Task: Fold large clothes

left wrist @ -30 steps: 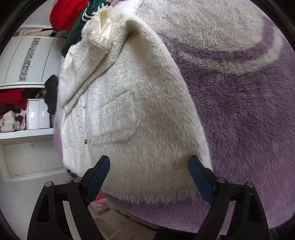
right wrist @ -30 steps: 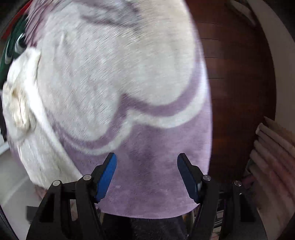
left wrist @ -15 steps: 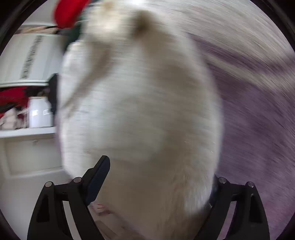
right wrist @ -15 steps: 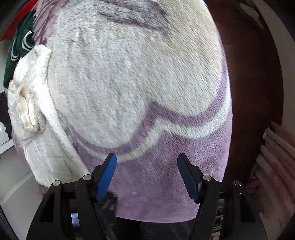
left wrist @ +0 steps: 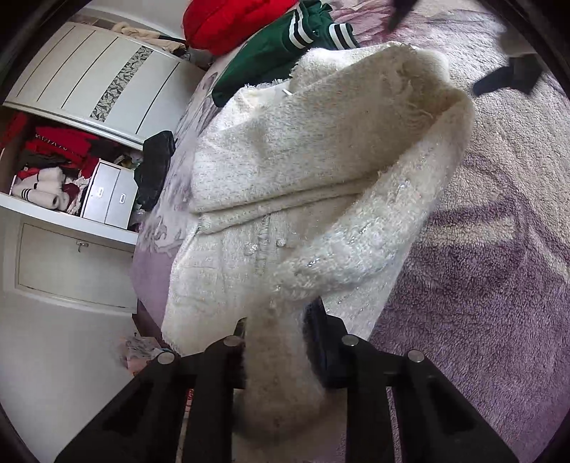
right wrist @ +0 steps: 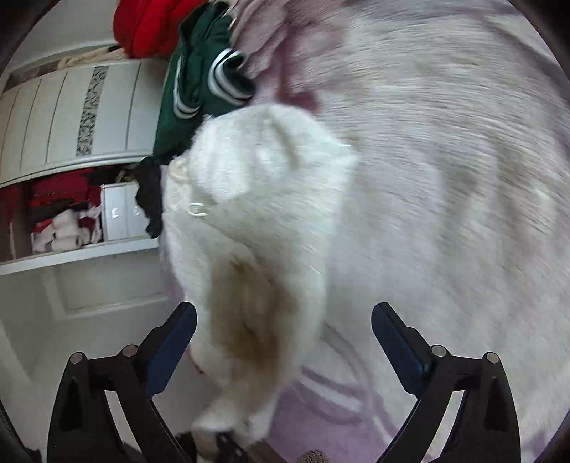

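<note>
A fluffy cream jacket (left wrist: 292, 185) lies on a purple and white fleece blanket (left wrist: 498, 249). My left gripper (left wrist: 278, 327) is shut on the jacket's hem and holds that edge lifted, so the cloth curls up over the rest. In the right wrist view the jacket (right wrist: 260, 199) hangs raised and blurred in front of my right gripper (right wrist: 283, 320), which is open and empty, with the lifted cloth between its jaws but not held.
A green striped garment (left wrist: 285, 46) and a red one (left wrist: 228, 21) lie at the far end of the blanket. A white wardrobe with shelves of clothes (left wrist: 71, 142) stands at the left. A dark object (left wrist: 509, 74) lies at the far right.
My left gripper moved in and shut on the jacket's hem, then lifted it. My right gripper swung left toward the jacket and stays open.
</note>
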Available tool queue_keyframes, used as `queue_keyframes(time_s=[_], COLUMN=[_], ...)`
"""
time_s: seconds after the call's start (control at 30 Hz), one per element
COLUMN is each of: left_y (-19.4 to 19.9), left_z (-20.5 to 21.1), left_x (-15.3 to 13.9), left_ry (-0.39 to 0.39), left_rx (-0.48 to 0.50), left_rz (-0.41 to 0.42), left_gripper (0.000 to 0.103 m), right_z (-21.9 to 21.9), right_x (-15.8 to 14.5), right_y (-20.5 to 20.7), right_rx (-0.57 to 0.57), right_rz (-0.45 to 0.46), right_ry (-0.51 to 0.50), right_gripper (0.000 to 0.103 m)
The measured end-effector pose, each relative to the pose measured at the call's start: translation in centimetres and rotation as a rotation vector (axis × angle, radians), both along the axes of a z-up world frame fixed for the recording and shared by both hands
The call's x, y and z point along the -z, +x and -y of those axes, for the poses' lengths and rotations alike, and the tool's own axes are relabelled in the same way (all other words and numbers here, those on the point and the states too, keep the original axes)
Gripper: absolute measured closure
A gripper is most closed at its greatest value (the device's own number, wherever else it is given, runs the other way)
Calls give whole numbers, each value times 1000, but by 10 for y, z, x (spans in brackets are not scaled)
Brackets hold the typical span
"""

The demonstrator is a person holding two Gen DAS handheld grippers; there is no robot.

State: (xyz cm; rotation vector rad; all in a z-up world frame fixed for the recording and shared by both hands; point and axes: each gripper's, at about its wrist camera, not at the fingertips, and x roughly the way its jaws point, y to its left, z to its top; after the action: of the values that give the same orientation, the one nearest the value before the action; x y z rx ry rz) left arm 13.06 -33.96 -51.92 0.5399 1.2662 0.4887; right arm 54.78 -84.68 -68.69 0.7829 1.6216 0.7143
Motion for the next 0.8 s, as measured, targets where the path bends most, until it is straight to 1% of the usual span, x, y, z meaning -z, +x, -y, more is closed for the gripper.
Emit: queue_keyframes(time_s=[0.07,0.1,0.17,0.2,0.23,0.27,0.3,0.33,0.37,0.47,0.53,0.6,0.63,0.67,0.7,0.73,0.8], left_y=[-3,-5,-6,-7,-9,-9,-11,-12,-14,-22,-26,-30,-33,-36,-40,-42,-44], left_z=[2,2,-1,-3,-6,-8,-14,-22,-31,-66,-95,-131,-145,-167,-186,-202,-249], left_x=[-2,-4,-6,-9,-13,-16,-21,-27,-35,-59,-75,-91,-97,-103,-108,-109,-107], left_ry=[-3,-11,-29,-44,-58,-72,-91,-116,-137,-187,-225,-272,-288,-310,-329,-342,-380], left_rx=[12,18,21,19,15,9,-2,-18,-35,-84,-123,-171,-193,-226,-255,-278,-339], left_rz=[-1,-2,-3,-2,-3,1,5,12,25,65,89,106,117,126,135,139,144], left_gripper=[84,84,85,85,85,85,85,85,86,86,86,86,86,86,86,86,86], right_z=[-26,-47,-68,-75,-78,-80,-79,-79,-84,-90,-112,-140,-165,-190,-212,-238,-311], right_x=[14,24,37,37,32,26,14,-2,-15,-79,-116,-158,-176,-194,-204,-213,-218], right_y=[6,4,2,1,1,2,1,1,0,-4,-7,-10,-12,-14,-16,-16,-8], right_rx=[-57,-91,-122,-109,-85,-66,-23,4,9,-8,-29,-84,-123,-153,-178,-198,-229], right_rz=[-38,-67,-118,-109,-101,-109,-101,-97,-82,-18,13,84,135,173,185,195,206], right_ry=[-19,-27,-76,-87,-112,-140,-151,-153,-163,-200,-238,-286,-322,-351,-367,-385,-419], right_gripper=[1,1,2,16,55,62,70,73,74,76,76,76,77,77,76,77,77])
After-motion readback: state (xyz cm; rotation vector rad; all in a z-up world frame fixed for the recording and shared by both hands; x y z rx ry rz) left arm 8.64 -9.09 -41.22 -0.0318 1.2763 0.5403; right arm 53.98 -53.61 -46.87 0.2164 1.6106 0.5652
